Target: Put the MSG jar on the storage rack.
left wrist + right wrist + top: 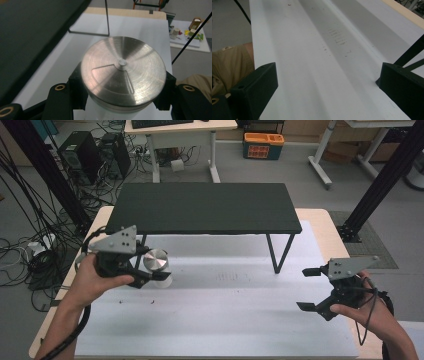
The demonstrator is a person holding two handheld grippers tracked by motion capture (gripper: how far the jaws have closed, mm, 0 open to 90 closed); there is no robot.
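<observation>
The left claw (122,100) grips a white cup's round metal lid (123,72) from both sides, above the white bench (140,30), beside a black shelf (32,37).

upright white cup (161,276) with round steel lid (123,71), near the mat's left edge.

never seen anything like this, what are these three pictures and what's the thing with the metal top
No robot here: a person holds a two-jaw gripper in each hand. The high view looks down on a table under a white sheet, with a small black shelf standing on it. The other two pictures come from cameras riding on the grippers. The left gripper is closed around a white container with a round metal lid, seen close up between its jaws in the left gripper view. The right gripper is open and holds nothing; its view looks along the sheet.
</observation>
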